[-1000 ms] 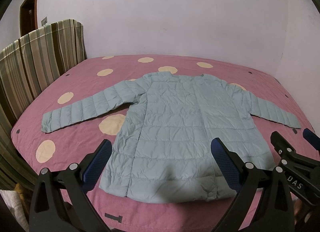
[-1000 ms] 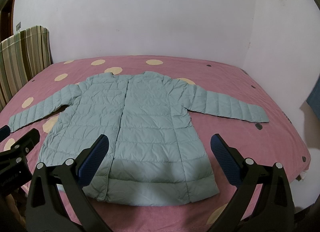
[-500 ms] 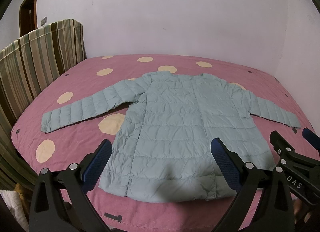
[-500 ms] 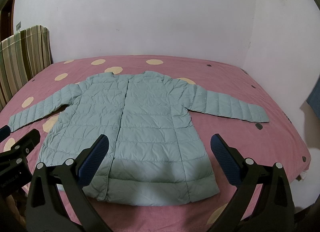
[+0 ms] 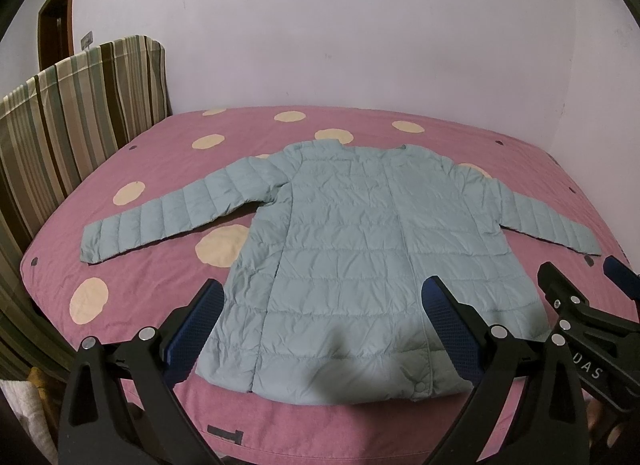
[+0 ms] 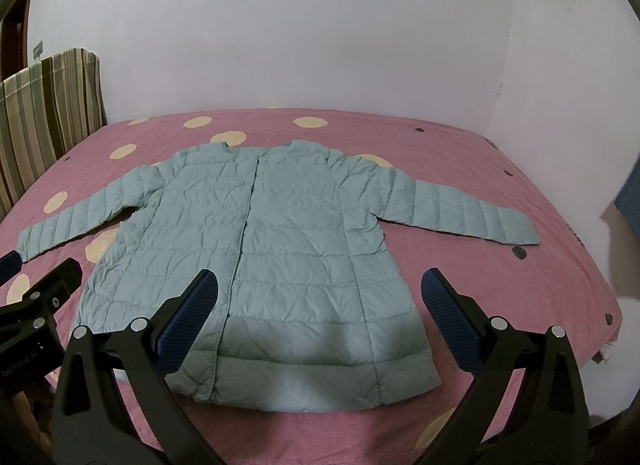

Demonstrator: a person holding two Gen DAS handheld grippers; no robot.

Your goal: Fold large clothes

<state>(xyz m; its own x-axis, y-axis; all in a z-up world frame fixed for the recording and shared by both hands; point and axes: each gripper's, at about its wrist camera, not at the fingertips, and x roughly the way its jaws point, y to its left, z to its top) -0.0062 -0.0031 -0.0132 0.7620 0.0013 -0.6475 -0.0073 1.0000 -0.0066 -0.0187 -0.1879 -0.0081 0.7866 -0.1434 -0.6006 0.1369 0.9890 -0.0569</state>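
Pink dotted bed (image 5: pixel 132 153) fills both views; pale blue quilted jacket (image 5: pixel 360 241) lies flat on it, front up, sleeves spread to each side, long axis running straight away from the grippers, hem nearest, collar far. Left gripper (image 5: pixel 324 307) hovers spread wide and empty over the hem's left half, right gripper (image 6: pixel 320 299) likewise spread and empty over the right half. Left sleeve (image 5: pixel 176 213) is nearer the left gripper, right sleeve (image 6: pixel 460 213) nearer the right, so probably each takes its own side.
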